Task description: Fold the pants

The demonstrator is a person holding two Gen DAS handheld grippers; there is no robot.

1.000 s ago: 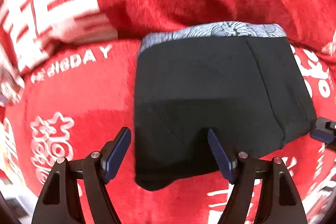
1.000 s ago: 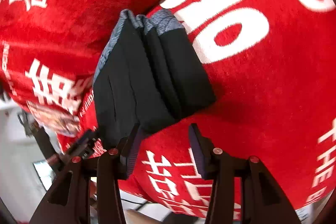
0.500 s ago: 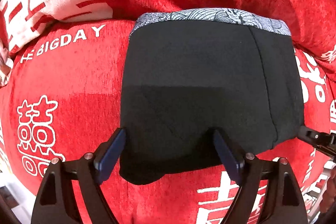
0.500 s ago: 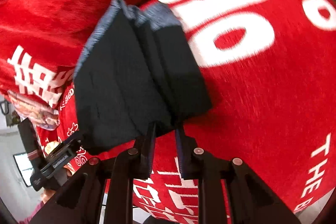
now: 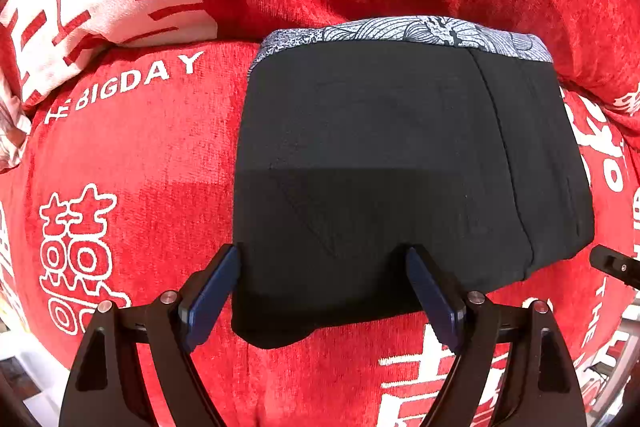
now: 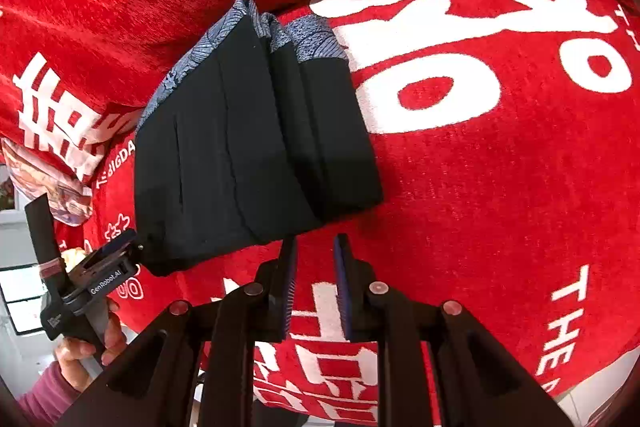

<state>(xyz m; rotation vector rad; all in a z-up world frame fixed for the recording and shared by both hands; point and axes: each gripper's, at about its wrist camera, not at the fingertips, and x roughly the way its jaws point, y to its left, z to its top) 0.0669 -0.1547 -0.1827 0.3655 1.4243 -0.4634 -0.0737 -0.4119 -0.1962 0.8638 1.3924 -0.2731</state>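
Nearly done: black pants (image 5: 392, 187), folded into a compact packet, lying on the red blanket (image 5: 132, 163). Left hand-held gripper (image 5: 324, 291) spread wide astride the near left corner, pads not pinching; right hand-held gripper (image 6: 314, 279) narrowed to a slit beside the near edge, gripping nothing. Next: lift both away without disturbing layers. Since earlier: left jaws widened, right jaws drawn closer.

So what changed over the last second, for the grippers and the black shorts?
The right gripper has just been closing; its narrowed jaws sit off the black shorts hem, gripping nothing. The left gripper opened slightly, now straddling the shorts' lower left corner. The shorts stayed folded on the red blanket.
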